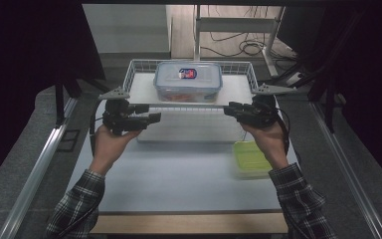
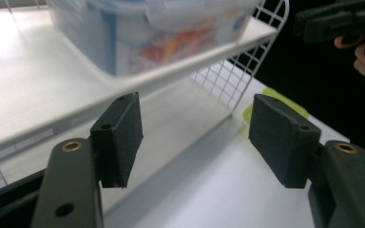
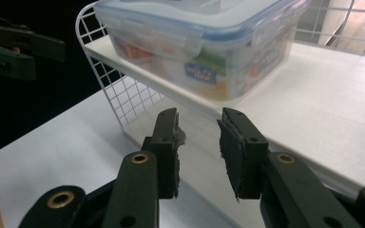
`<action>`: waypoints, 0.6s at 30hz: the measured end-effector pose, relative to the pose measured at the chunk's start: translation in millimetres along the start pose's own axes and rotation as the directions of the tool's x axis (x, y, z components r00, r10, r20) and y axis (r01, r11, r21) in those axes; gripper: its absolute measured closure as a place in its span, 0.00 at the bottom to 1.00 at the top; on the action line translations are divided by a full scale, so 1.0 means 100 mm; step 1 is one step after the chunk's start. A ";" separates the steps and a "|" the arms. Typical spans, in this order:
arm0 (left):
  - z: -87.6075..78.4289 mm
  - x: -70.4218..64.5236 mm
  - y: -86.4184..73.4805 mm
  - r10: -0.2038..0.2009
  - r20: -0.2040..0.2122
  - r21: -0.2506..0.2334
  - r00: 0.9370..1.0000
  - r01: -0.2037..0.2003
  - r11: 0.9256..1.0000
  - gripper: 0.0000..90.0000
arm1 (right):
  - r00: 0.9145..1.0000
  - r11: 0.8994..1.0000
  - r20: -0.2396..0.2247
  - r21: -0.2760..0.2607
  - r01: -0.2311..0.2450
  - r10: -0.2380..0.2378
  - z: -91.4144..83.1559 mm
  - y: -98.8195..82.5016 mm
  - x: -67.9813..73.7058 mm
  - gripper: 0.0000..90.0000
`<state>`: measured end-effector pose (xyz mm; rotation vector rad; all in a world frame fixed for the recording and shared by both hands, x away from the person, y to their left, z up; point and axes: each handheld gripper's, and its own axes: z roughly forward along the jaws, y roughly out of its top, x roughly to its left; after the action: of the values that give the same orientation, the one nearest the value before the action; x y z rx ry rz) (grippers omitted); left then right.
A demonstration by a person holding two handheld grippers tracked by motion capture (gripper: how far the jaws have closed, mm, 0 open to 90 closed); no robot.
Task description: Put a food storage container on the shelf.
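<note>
Two grippers hover at the front of a white wire shelf (image 1: 140,79) in the high view: the left gripper (image 1: 155,118) at its left front corner, the right gripper (image 1: 229,108) at its right front corner, both aimed inward and both apart from the clear box (image 1: 188,80) that sits on the upper level, near the back rail. A green lid (image 1: 251,158) lies on the tabletop (image 1: 179,174) under the person's right forearm. In the left gripper view the jaws stand wide apart with nothing between them; the box (image 2: 138,33) rests above and beyond them on the shelf board (image 2: 38,95), and the right gripper (image 2: 309,23) shows at the upper right, with the green lid (image 2: 275,97) past the wire side. In the right gripper view the jaws stand a narrow gap apart, also empty, pointing at the shelf edge just below the box (image 3: 204,42), whose latched lid and coloured contents are plain; the left gripper (image 3: 9,47) shows at the far left. Judging by this, the work is at its approach stage: the box is untouched on the shelf, neither gripper has closed on it, and the grasp and lift are yet to come.
</note>
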<state>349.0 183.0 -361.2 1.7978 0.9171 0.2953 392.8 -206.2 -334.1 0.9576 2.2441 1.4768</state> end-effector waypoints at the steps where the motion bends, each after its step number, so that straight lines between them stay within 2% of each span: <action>1: -0.01 -0.02 -0.03 0.004 0.001 0.002 1.000 -0.004 1.000 0.37 | 1.000 1.000 -0.001 0.000 0.003 -0.003 -0.01 -0.02 0.01 0.74; 11: -0.01 -0.16 -0.35 0.004 0.027 0.020 1.000 -0.005 1.000 0.33 | 0.999 0.999 0.002 0.008 0.047 -0.047 -0.08 -0.24 0.17 0.75; 18: 0.04 -0.24 -0.57 0.020 0.013 0.042 1.000 -0.020 0.999 0.30 | 0.999 0.998 -0.014 0.026 0.051 -0.051 -0.10 -0.44 0.23 0.73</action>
<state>309.2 172.7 -408.1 1.8468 0.9033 0.2791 354.3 -208.6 -366.2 0.8941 2.2847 1.4396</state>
